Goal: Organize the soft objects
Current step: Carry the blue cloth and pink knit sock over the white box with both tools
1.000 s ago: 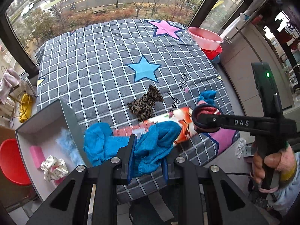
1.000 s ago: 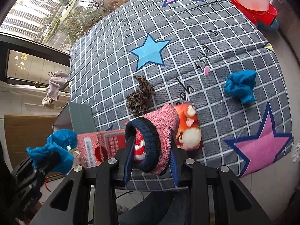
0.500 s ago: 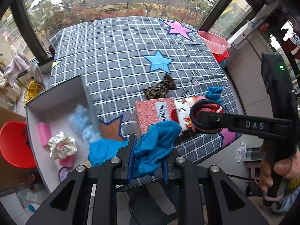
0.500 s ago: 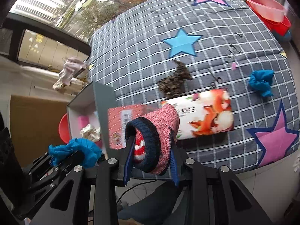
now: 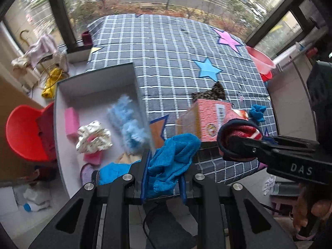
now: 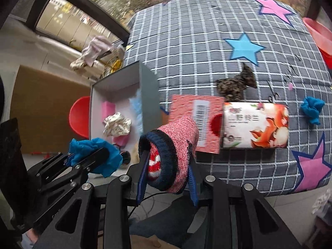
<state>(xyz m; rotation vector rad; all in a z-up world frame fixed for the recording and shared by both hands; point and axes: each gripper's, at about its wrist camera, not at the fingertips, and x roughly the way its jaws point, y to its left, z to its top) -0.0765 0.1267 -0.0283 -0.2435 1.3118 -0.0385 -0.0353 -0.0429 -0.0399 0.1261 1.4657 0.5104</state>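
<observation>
**Both grippers carry soft items beside the grey box**

Your left gripper is clamped tight on a crumpled blue cloth, which bulges up between its blue-padded fingers. Your right gripper pinches a pink knitted sock with a navy cuff and a red-and-white lining; the sock's open mouth faces the camera.

Ahead and to the left of your left gripper sits an open grey box with a white interior. Inside it lie a pink sponge block, a cream patterned scrunchie and a fluffy pale-blue piece. More blue fabric lies at the near end of the box, just left of your left gripper's fingers.

Seen from your right gripper, your left gripper lies lower left, its blue cloth near the box's near end. Straight ahead of your right gripper, on the grey checked bedspread with star patches, lies a pink barcoded packet, touching a tissue pack printed with a fox. Beyond these rests a leopard-print bow. Far to the right lies a second crumpled blue cloth, well apart from the rest.

A red plastic chair stands left of the box, off the bed.
</observation>
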